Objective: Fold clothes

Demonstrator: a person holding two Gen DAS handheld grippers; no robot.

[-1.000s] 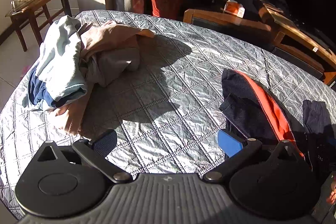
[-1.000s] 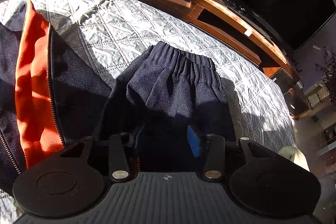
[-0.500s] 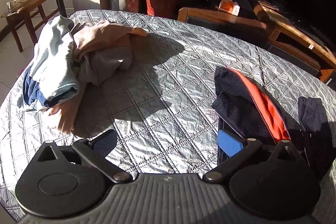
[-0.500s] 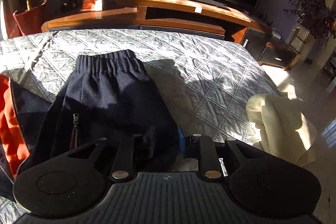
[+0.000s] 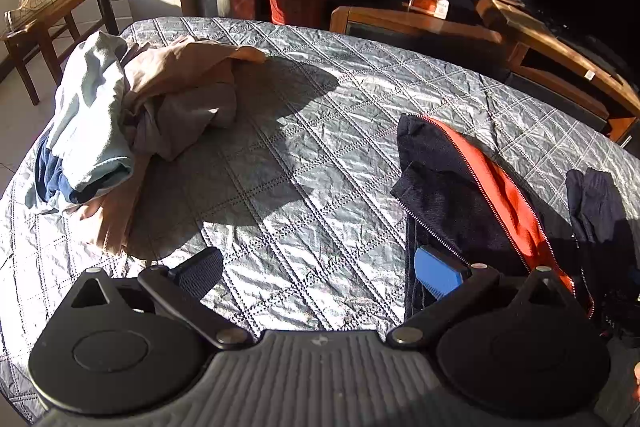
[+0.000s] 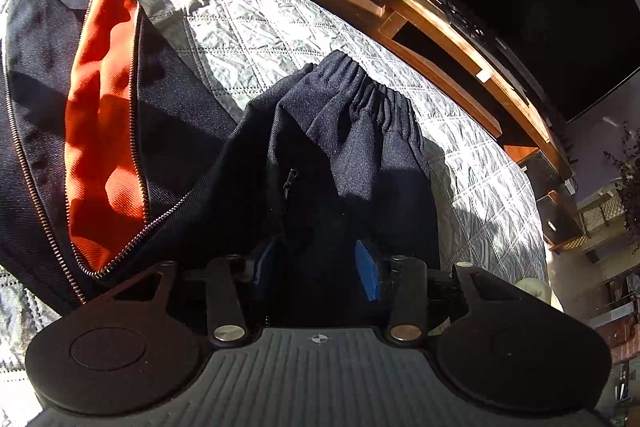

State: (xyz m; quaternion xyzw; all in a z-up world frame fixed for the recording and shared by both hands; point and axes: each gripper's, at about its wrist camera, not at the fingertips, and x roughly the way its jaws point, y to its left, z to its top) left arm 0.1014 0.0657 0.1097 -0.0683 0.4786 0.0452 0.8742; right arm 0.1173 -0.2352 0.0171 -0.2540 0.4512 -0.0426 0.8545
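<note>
On quilted table (image 5: 320, 155) | left tool (image 5: 320, 271) wide open, empty | right tool (image 6: 318, 263) opening around navy jacket (image 6: 344, 147) | no legible writing

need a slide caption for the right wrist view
Right gripper opening around a navy jacket with orange lining on a grey quilted table cover.

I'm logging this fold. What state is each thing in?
Navy jacket: unzipped, orange lining showing.
Sleeve: lying between the right tongs, which are opening.
Left tongs: open, empty.
Clothes pile: crumpled, unfolded.
</note>
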